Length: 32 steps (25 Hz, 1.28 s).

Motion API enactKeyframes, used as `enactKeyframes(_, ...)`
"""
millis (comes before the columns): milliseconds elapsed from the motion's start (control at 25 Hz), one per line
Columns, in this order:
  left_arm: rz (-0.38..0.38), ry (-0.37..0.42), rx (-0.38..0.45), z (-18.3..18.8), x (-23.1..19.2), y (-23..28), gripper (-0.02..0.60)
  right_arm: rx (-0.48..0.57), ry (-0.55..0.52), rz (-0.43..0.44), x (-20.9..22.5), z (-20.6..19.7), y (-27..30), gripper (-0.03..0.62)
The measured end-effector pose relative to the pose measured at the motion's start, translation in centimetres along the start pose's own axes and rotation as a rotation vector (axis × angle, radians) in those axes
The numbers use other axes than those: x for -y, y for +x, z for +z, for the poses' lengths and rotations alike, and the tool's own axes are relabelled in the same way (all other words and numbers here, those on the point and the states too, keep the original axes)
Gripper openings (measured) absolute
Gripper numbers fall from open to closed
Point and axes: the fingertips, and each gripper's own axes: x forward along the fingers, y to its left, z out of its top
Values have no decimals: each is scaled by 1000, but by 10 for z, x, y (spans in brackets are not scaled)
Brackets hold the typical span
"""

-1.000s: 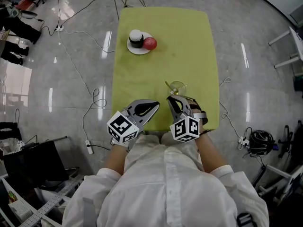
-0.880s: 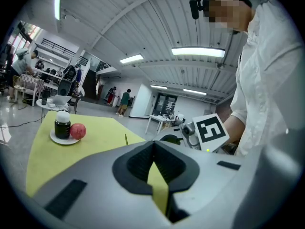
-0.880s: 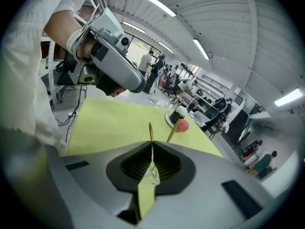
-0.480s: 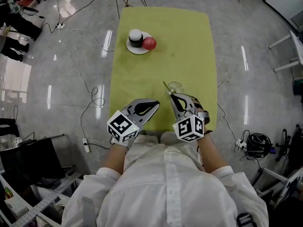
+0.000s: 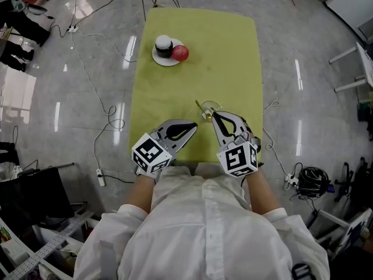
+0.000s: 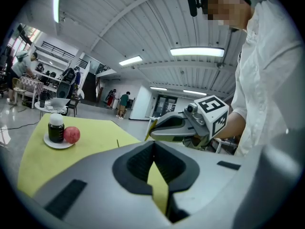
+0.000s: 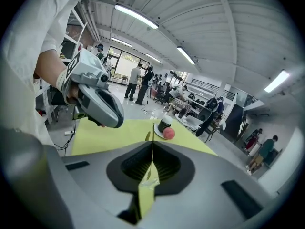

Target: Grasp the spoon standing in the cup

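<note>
A clear glass cup (image 5: pixel 215 104) stands on the green table (image 5: pixel 233 51) near its front edge. A thin gold spoon (image 5: pixel 201 107) slants up and to the left from the cup. My right gripper (image 5: pixel 214 115) is shut on the spoon right beside the cup. In the right gripper view the spoon (image 7: pixel 152 128) rises as a thin line from the closed pads of the right gripper (image 7: pixel 151 162). My left gripper (image 5: pixel 190 130) hovers to the left of the cup, shut with nothing in it. The left gripper view shows its pads (image 6: pixel 143 163) meeting.
At the far end of the table a white plate (image 5: pixel 159 60) carries a dark jar (image 5: pixel 164 45) with a white lid and a red apple (image 5: pixel 180 53). Cables lie on the floor left of the table, with white furniture legs to the right.
The right gripper's jaws have closed on the spoon and the gripper has risen a little with it. The left gripper has stayed in place.
</note>
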Motion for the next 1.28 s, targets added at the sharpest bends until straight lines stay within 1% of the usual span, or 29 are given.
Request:
enactKeyframes(280,-8,3,4,2,1,10,5,58,26,-17,18,19,-19,8)
enactKeyframes(480,-13,6,0,2,2,15,5,71,73,-14,31,20,-29,8)
enactKeyframes(680,-17,16,-18,-2,4,20,5,61,86,-29,38,14,-34,6)
enactKeyframes(800,-19,16,-22,-3,5,22,5,51,76,-36,41,9,-35,8)
enactKeyframes(920,-19,11,-27,-6,6,24,5,45,113,-44,43,2,-35,8)
enactKeyframes(1160,-21,7,-32,-8,7,27,5,10,125,-28,40,-11,-35,6)
enactKeyframes(1280,-22,4,-35,-9,8,28,5,-11,154,-23,40,-19,-34,6)
